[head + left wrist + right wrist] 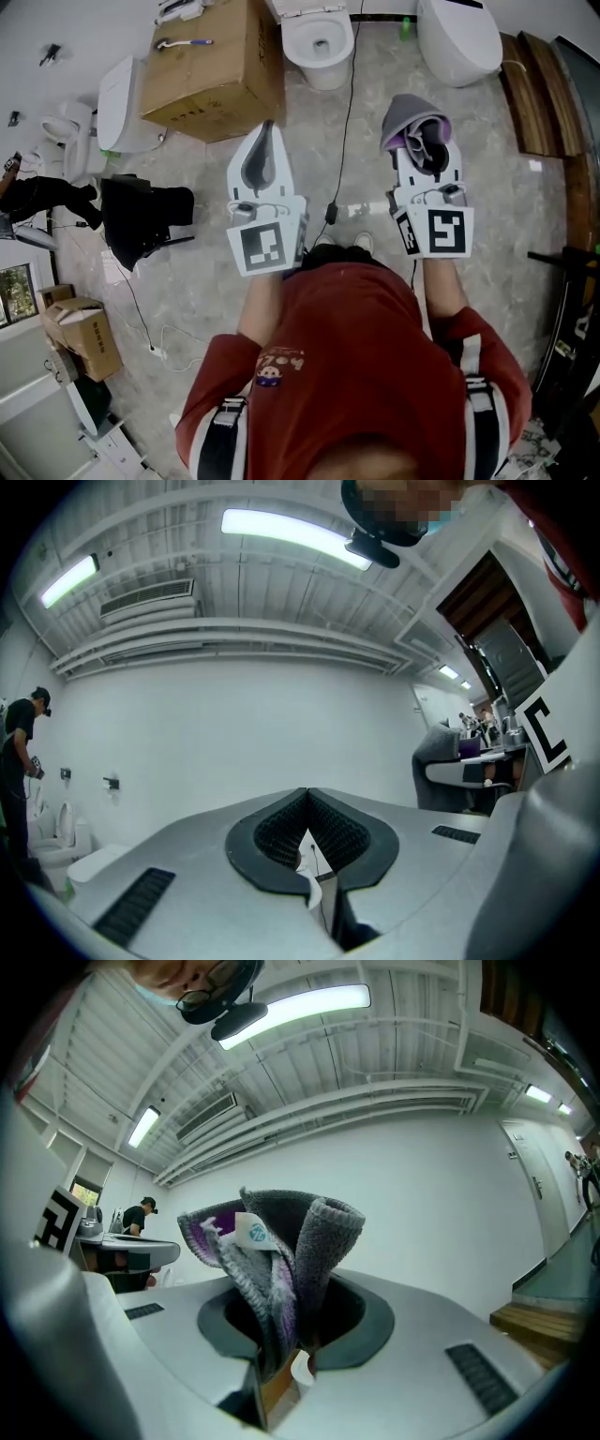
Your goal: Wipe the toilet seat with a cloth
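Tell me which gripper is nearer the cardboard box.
Left. In the head view the left gripper, shut and empty, has its tip just short of the near corner of the cardboard box. The right gripper, holding the cloth, is farther off to the box's right.

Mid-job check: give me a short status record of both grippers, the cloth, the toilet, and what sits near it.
left gripper: shut, nothing between the jaws
right gripper: shut on the cloth
cloth: grey and purple, bunched, sticking out past the jaws
toilet: white, ahead on the floor, neither gripper touching it
near toilet: cardboard box at its left in the head view; black cable on the floor
wiping: not yet begun
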